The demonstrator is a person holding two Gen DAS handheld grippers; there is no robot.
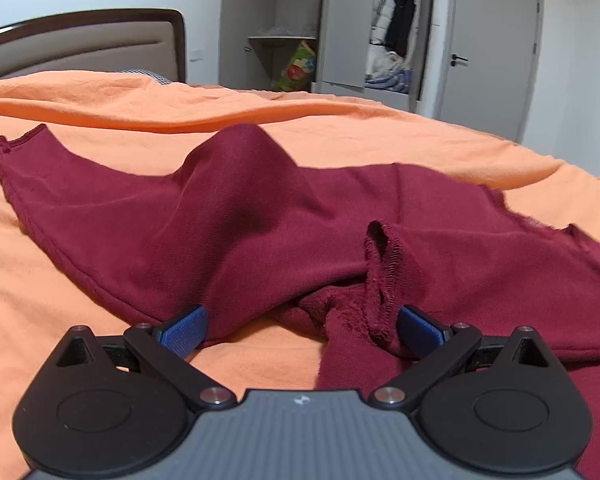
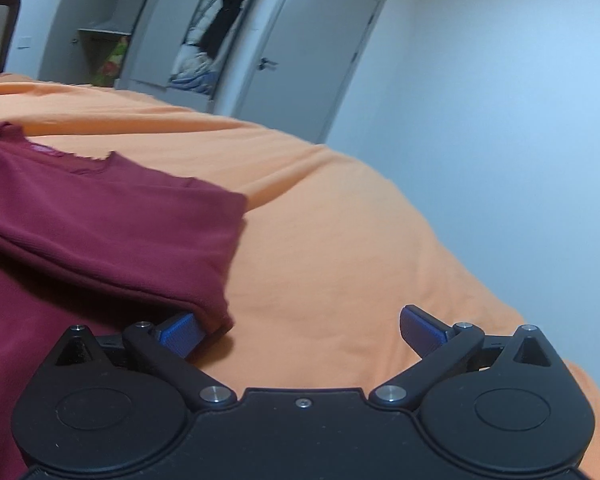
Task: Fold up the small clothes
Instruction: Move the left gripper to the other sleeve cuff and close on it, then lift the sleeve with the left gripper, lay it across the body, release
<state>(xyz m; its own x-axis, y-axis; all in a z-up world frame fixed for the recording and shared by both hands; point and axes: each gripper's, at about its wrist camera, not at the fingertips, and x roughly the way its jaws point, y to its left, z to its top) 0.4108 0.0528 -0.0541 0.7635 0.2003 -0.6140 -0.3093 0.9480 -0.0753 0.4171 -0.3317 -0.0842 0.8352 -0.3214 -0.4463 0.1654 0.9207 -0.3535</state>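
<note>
Lying crumpled on orange bedsheet (image 1: pixel 80 208), dark red garment (image 1: pixel 228 224) straight ahead of left gripper (image 1: pixel 302 326). Left gripper's blue fingers spread wide, nothing clamped; bunched cloth with frayed looped hem (image 1: pixel 380 276) sitting between the pads, touching or just beside the right-hand pad (image 1: pixel 418 326), left-hand pad right against garment's lower edge. Raised hump of cloth ahead of and above claw centre, one corner of the garment stretching far to the upper left.

Seen from right wrist: right gripper (image 2: pixel 302 326) also wide apart, gripping nothing, bare orange sheet between its fingers. Same garment to the left of this claw, folded sleeve-like flap (image 2: pixel 140 232) ending just ahead of the left-hand pad (image 2: pixel 180 334), touching or nearly so, cannot tell which. Right-hand pad well clear of cloth, over sheet only.

Beyond bed, far ahead of both claws: padded headboard (image 1: pixel 84 48) upper left, open grey wardrobe (image 1: pixel 396 28) with hanging and piled clothes, closed grey door (image 1: pixel 488 52) right of it.
</note>
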